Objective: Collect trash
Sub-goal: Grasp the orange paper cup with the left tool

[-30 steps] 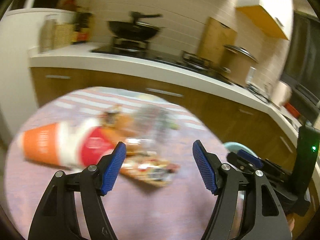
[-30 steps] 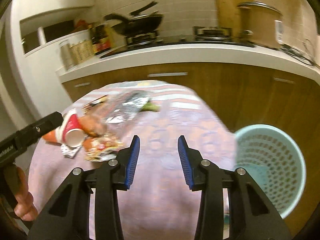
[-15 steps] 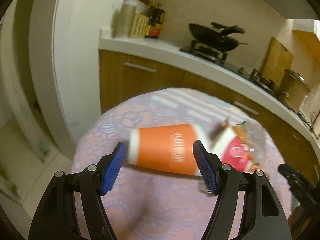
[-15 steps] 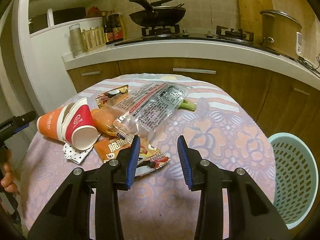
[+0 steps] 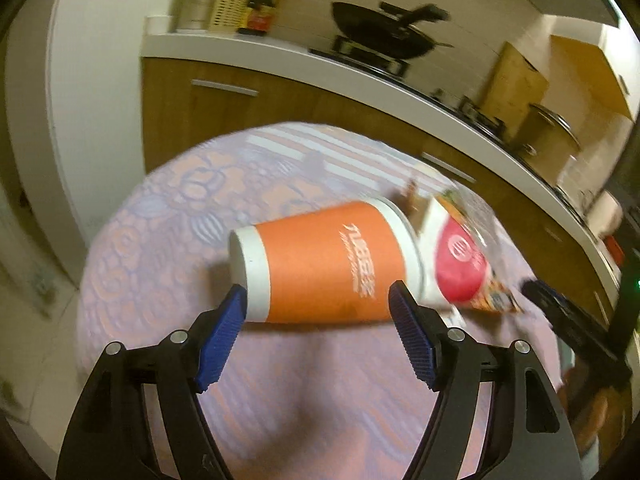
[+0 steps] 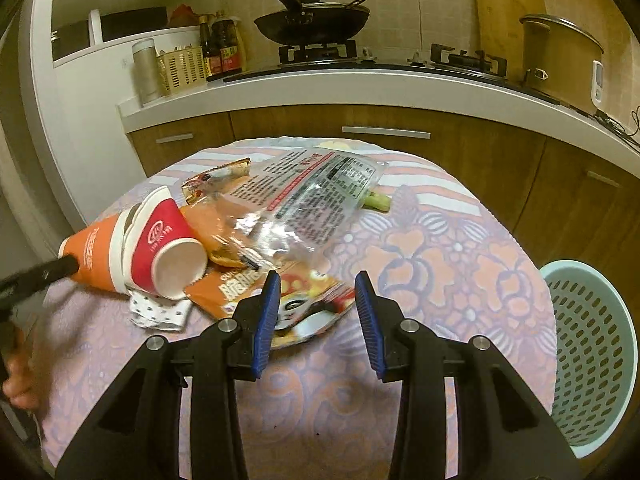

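Observation:
An orange paper cup lies on its side on the round table, nested with a red paper cup. My left gripper is open, its jaws astride the orange cup's near side, not closed on it. In the right wrist view the same cups lie at the left beside a clear plastic bag, an orange snack wrapper and a spotted scrap. My right gripper is open and empty, just above the snack wrapper.
A pale green perforated waste basket stands on the floor to the table's right. A green vegetable piece lies past the bag. The patterned tablecloth covers the table. Kitchen counter with wok behind.
My left gripper has swung left and closed in on the orange cup, which now sits between its open jaws. My right gripper has moved forward toward the wrapper pile.

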Demonstrator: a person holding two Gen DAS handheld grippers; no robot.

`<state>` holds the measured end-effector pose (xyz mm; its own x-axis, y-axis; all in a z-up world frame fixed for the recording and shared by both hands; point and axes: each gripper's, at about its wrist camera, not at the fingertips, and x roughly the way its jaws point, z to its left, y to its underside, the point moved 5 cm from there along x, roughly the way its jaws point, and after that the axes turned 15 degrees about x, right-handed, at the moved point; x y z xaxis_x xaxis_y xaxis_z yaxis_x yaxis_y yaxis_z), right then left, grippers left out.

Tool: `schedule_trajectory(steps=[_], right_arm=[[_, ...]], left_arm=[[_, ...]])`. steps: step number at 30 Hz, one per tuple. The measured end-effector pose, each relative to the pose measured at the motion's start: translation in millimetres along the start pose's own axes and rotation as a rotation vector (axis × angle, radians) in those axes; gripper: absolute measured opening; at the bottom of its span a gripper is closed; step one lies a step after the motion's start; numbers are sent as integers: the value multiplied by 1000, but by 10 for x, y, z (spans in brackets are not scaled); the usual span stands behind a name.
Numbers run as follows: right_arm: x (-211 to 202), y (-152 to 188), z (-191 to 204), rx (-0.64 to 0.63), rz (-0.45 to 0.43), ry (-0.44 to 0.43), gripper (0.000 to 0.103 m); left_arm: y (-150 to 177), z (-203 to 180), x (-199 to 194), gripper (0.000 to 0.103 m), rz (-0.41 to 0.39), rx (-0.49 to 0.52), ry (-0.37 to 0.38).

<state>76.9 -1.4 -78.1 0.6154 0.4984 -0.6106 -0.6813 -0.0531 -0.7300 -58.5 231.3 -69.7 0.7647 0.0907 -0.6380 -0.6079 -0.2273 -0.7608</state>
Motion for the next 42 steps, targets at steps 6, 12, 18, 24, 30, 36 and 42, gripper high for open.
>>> schedule_trajectory(steps=[6,12,18,24,30,36,42], right_arm=[[-21,3,2,-2,-4,-5,35],[-37,3,-7,3,-9,-12,35],[-61,-12,-28,16,-12,-31,35],[-52,-24,-37,23,1,-46,35],[-45,-35,-42,28,11,-53,35],[-82,-81,-60,5,6,-40,43],[-121,-261,-107,13,19,-47,52]], left_arm=[[228,-432,-130,70,17,29,129],[406,-909,-301,70,41,152,256],[434,-1054,-490,71,19,291,212],[314,-895,-503,75,-7,294,139],[247,-782,-372,75,19,278,87],[145,-618,4,79,81,282,-47],[108,-656,269,72,135,272,-7]])
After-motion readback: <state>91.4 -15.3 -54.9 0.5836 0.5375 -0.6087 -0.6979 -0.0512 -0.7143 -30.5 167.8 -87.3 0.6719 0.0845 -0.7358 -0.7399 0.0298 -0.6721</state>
